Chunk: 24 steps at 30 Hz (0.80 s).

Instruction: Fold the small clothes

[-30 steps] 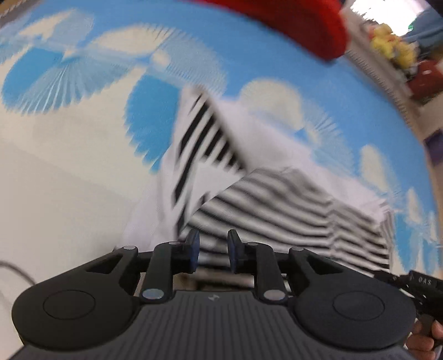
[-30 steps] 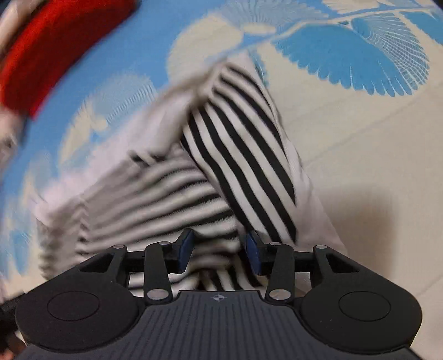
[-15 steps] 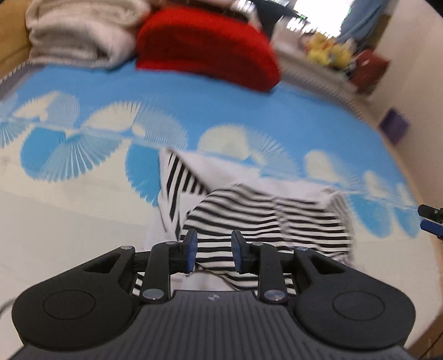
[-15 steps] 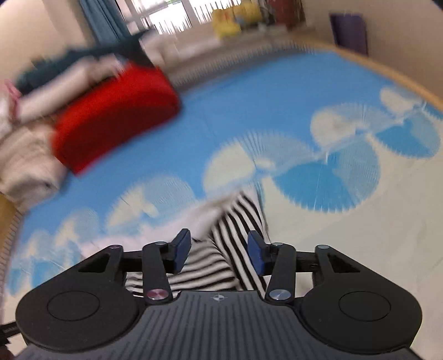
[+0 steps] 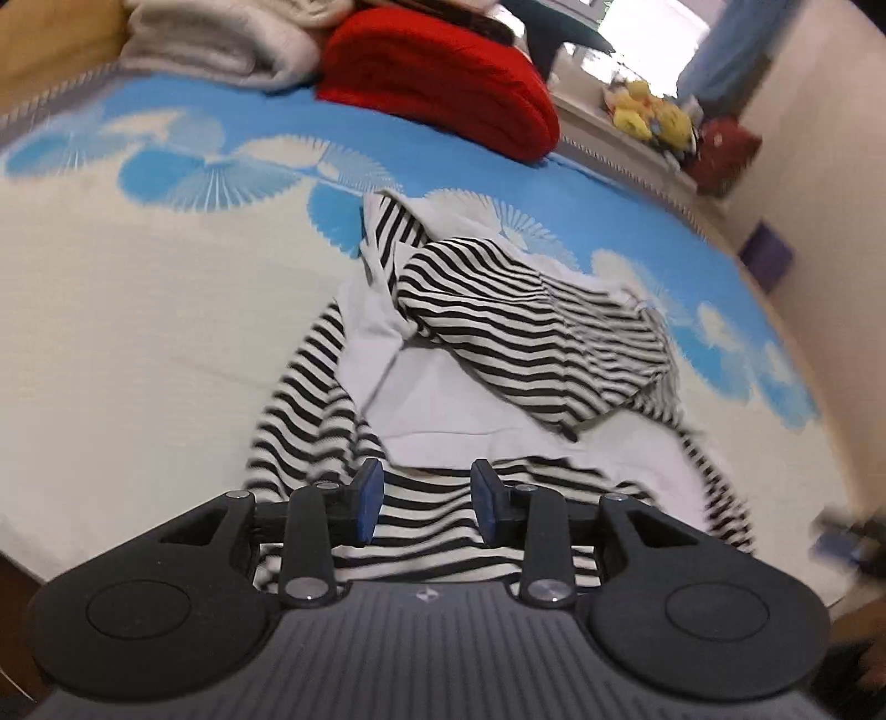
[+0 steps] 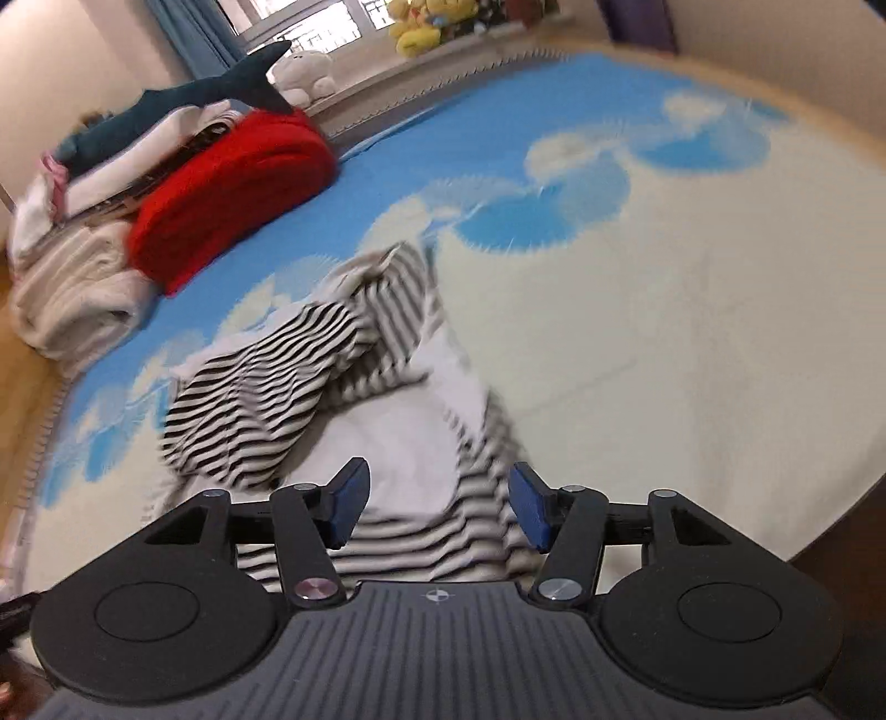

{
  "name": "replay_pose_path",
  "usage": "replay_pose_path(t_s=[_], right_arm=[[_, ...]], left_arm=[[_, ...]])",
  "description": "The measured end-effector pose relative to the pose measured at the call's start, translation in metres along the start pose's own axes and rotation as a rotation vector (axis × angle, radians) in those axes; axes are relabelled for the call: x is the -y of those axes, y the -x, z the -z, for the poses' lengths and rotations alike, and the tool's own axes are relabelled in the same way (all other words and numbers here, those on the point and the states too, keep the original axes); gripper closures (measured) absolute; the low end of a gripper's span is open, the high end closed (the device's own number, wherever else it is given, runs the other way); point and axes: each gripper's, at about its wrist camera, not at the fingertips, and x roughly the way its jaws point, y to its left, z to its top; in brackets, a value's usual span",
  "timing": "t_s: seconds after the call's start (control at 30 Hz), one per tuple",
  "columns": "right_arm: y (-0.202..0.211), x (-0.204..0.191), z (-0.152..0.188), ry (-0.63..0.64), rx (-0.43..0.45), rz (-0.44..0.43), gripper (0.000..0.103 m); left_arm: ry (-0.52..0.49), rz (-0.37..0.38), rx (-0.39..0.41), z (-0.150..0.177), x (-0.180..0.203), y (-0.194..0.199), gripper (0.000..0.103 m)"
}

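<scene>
A small black-and-white striped garment (image 5: 531,332) with a plain white inner side lies crumpled on the bed's blue-and-cream sheet (image 5: 138,310). One striped part is folded over the white middle. My left gripper (image 5: 425,501) is open and empty, just above the garment's near striped edge. In the right wrist view the same garment (image 6: 288,399) lies ahead, and my right gripper (image 6: 437,512) is open wide and empty over its near edge. The garment's nearest edge is hidden behind both gripper bodies.
A red cushion (image 5: 443,83) and folded pale blankets (image 5: 221,39) lie at the bed's far side. A plush shark (image 6: 183,99) tops that pile. Yellow plush toys (image 6: 426,22) sit on the windowsill. The bed's wooden edge (image 6: 830,531) is near right.
Both grippers have pulled back and up from the garment, which now lies on the sheet. The right jaws have opened wider. The view now takes in more of the room.
</scene>
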Motion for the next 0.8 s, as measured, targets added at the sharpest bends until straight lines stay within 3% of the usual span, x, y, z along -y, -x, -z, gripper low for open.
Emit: replay_pose_path(t_s=[0.13,0.3,0.47,0.8], right_arm=[[-0.019,0.007,0.013,0.096,-0.054,0.099,0.046],[-0.033,0.016,0.020,0.071,-0.105,0.091,0.045],[-0.048,0.020,0.021,-0.004,-0.153,0.062,0.043],[-0.071,0.022,0.032,-0.045,-0.243,0.093,0.041]], left_arm=[[0.073,-0.065,-0.044,0.001,-0.017,-0.010,0.064],[0.172,-0.116,-0.110,0.006,-0.038,-0.017,0.055],[0.197,-0.167,-0.185,0.018,-0.057,-0.032,0.043],[0.216,-0.219,-0.255,0.031,-0.063,-0.052,0.042]])
